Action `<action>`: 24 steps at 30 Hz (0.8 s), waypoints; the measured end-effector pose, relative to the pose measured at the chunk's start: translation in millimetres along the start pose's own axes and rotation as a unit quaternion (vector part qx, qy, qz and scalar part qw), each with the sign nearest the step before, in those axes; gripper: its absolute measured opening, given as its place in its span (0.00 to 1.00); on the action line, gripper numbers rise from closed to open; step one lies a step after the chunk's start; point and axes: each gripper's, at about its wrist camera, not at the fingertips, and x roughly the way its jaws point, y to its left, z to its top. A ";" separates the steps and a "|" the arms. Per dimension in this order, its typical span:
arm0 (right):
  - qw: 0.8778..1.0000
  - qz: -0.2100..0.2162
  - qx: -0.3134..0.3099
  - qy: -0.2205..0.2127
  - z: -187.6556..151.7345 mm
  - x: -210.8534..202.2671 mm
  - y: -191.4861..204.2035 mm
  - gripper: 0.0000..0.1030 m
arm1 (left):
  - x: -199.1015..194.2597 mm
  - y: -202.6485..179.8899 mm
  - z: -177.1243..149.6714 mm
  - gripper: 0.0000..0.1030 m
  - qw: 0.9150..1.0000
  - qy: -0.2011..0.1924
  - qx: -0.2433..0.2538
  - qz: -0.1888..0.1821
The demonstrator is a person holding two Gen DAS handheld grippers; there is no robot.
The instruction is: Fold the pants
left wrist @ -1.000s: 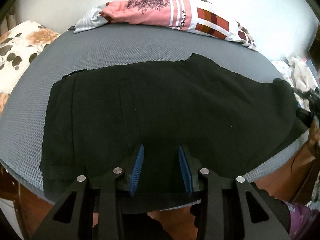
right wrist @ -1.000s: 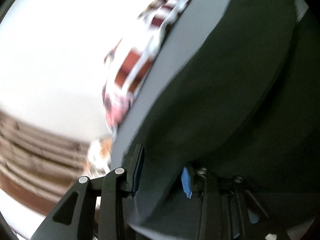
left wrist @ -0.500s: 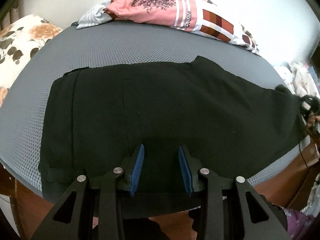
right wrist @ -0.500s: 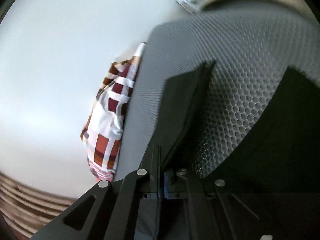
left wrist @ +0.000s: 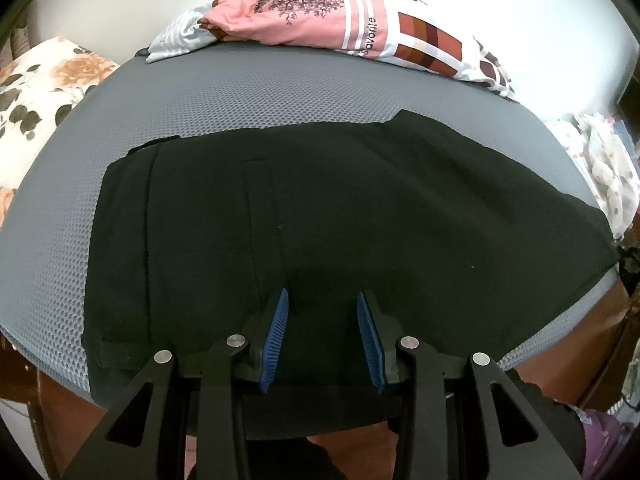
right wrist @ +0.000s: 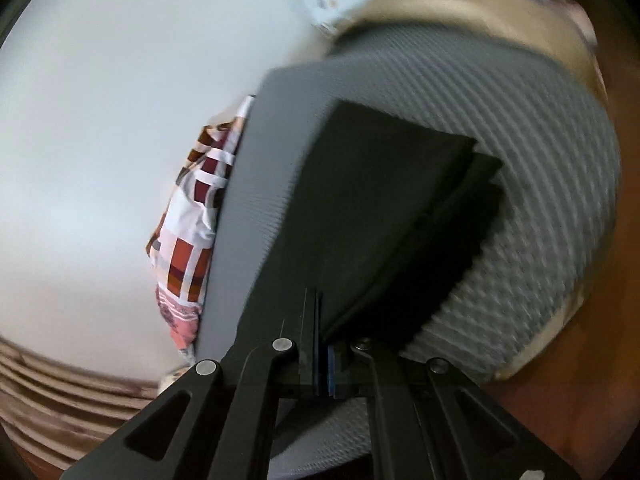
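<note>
Black pants (left wrist: 340,208) lie spread across a grey mesh mat (left wrist: 240,96), waistband to the left, near edge hanging over the front. My left gripper (left wrist: 322,320) is open over that near edge. Its blue pads (left wrist: 276,332) stand apart with black cloth below them. In the right wrist view, my right gripper (right wrist: 322,344) is shut on the leg end of the pants (right wrist: 380,216). The cloth fans out from the closed pads, lifted over the mat (right wrist: 540,240), with a second layer showing beneath it.
A pile of pink and checked clothes (left wrist: 340,20) lies along the mat's far edge by a white wall. A floral pillow (left wrist: 36,92) sits at the left and a pale patterned cloth (left wrist: 600,168) at the right. Brown wood shows below the mat's front edge.
The right gripper's jaws closed on the pants' leg end and it swung sideways with the cloth lifted. The left gripper stayed where it was, still open.
</note>
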 end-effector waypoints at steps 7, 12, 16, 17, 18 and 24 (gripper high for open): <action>0.999 0.022 0.041 0.003 7.8 -14.7 -18.9 0.01 | 1.1 -3.3 1.9 0.37 1.000 0.003 0.014 0.012; 0.999 -0.036 -0.013 -0.007 13.5 -27.3 -4.8 0.02 | 1.2 -0.2 1.7 0.37 1.000 0.000 0.018 0.004; 1.000 -0.025 -0.004 0.006 21.8 -33.0 -18.6 0.00 | 1.5 0.7 1.5 0.37 1.000 -0.001 0.023 -0.002; 1.000 -0.024 0.000 0.007 22.4 -29.6 -16.4 0.00 | 1.4 0.2 1.2 0.37 1.000 -0.002 0.025 -0.001; 1.000 -0.028 -0.002 0.003 22.0 -32.5 -15.6 0.01 | 1.2 -0.4 0.6 0.37 1.000 -0.003 0.028 0.000; 0.996 -0.044 0.010 -0.073 31.8 -65.1 -12.4 0.21 | 1.0 -6.3 -2.3 0.37 0.999 -0.011 0.051 0.015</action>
